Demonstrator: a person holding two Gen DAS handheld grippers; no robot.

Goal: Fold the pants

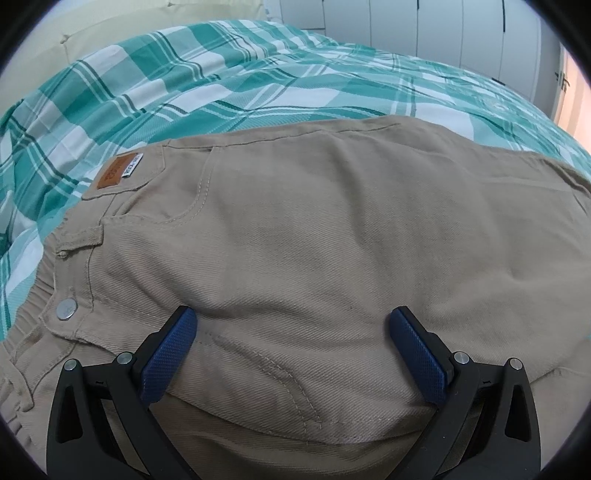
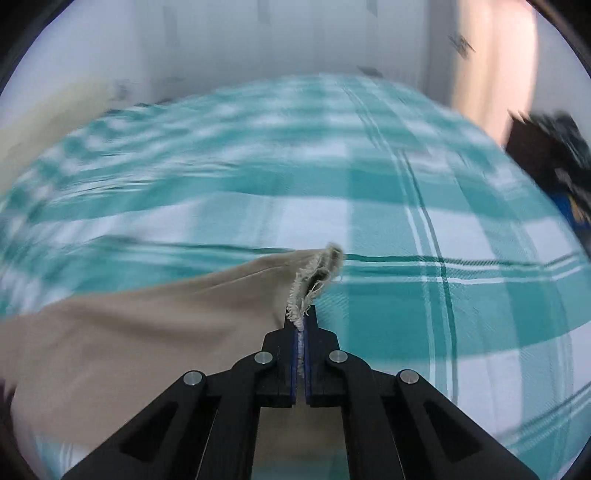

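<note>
Beige pants lie on the teal and white checked bedspread. In the left wrist view I see their waist end, with a metal button and a brown leather patch at the left. My left gripper is open, its blue pads spread just above the fabric near the front pocket. In the right wrist view my right gripper is shut on the frayed hem of a pant leg and holds it above the bedspread. That view is blurred by motion.
White wardrobe doors stand behind the bed. A cream headboard is at the far left. A dark object sits at the bed's right edge in the right wrist view.
</note>
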